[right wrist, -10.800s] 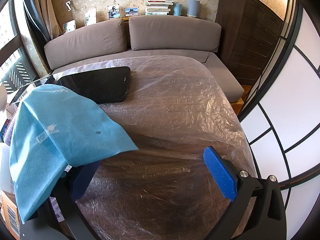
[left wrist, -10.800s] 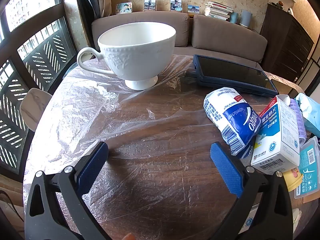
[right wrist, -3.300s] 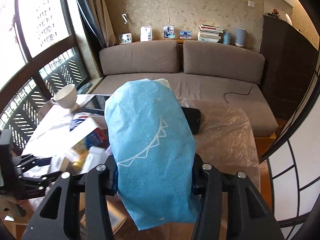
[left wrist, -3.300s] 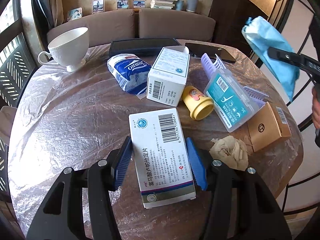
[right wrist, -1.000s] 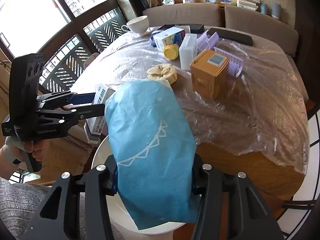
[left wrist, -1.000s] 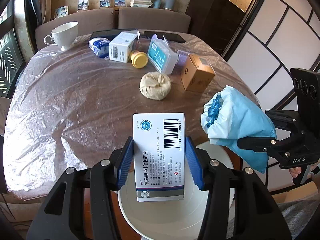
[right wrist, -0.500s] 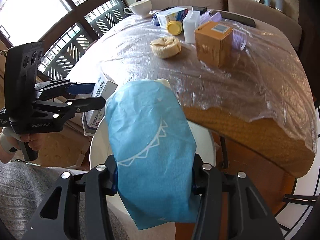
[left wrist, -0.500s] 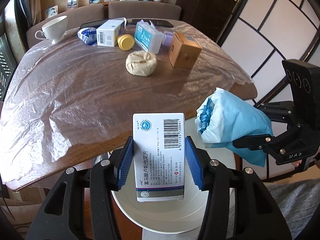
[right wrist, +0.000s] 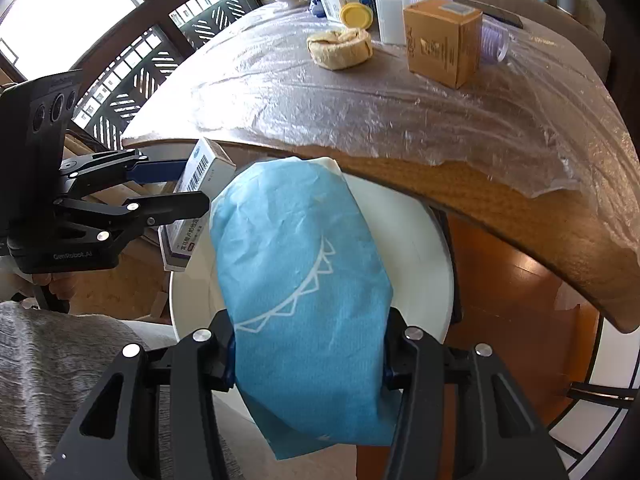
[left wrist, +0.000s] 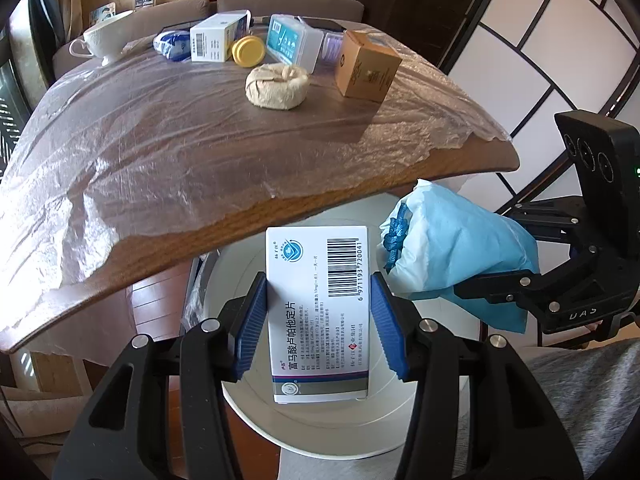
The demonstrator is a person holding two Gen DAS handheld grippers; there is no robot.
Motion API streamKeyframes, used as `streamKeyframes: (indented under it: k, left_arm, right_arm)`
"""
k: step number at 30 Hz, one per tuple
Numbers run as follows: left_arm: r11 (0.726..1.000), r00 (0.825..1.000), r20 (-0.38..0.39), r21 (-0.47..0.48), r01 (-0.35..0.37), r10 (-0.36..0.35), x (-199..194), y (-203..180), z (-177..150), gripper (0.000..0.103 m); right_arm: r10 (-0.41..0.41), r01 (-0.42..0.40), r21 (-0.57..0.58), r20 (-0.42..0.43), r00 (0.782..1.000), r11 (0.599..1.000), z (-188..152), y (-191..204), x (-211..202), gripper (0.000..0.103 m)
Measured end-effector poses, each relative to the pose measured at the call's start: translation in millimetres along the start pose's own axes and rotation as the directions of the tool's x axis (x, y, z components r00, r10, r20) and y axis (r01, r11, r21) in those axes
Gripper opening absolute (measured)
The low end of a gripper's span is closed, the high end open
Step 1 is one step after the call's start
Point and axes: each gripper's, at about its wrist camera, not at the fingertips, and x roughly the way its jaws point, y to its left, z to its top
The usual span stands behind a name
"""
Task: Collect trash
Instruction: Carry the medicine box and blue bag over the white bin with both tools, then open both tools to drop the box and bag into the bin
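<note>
My left gripper is shut on a white medicine box with a barcode, held over the open white bin below the table edge. In the right wrist view that left gripper and its medicine box hang at the bin's left rim. My right gripper is shut on a crumpled blue paper packet above the same white bin. From the left wrist view the blue packet and the right gripper hover to the right of the box.
The wooden table, covered with clear plastic film, overhangs the bin. On it lie a beige wad, a brown carton, a yellow lid, boxes and a white cup. A grey-clad leg sits beside the bin.
Both grippers have sunk below the table edge toward the bin, keeping their loads. The bin now fills more of both views and the table edge has risen in the frames.
</note>
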Motion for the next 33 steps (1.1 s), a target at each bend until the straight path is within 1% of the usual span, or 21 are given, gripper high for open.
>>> streamKeyframes:
  k: [4,10,18,26,33]
  left_arm:
    - [1.0,1.0,-0.014,0.004,-0.002,0.002,7.4,-0.5,-3.7,0.052]
    - [0.999,0.999,-0.035,0.038,-0.02,0.021,22.2,-1.1,-5.6,0.052]
    - [0.998,0.997,-0.073,0.061,-0.017,0.021,41.2,-1.2,-9.9,0.052]
    - [0.998,0.995,-0.092,0.053,-0.025,0.03,55.4,0.8,-9.1,0.052]
    - [0.998,0.993,-0.103,0.036,-0.046,0.05,67.2,1.8,-10.3,0.052]
  right_arm:
    - [-0.002,0.002,0.003,-0.013,1.0,1.0,-1.4,0.2,9.0,0.048]
    - [0.0,0.001,0.022,-0.037,0.999,1.0,-4.9,-2.4,27.1,0.048]
    - [-0.013,0.014,0.019,-0.069,0.998,1.0,-7.9,-5.9,48.6,0.048]
    - [-0.031,0.035,0.038,-0.097,0.995,0.999,-8.7,-16.7,61.0,0.048]
    - [-0.058,0.064,0.06,-0.1,0.993,0.996,-3.0,-20.9,71.8,0.048]
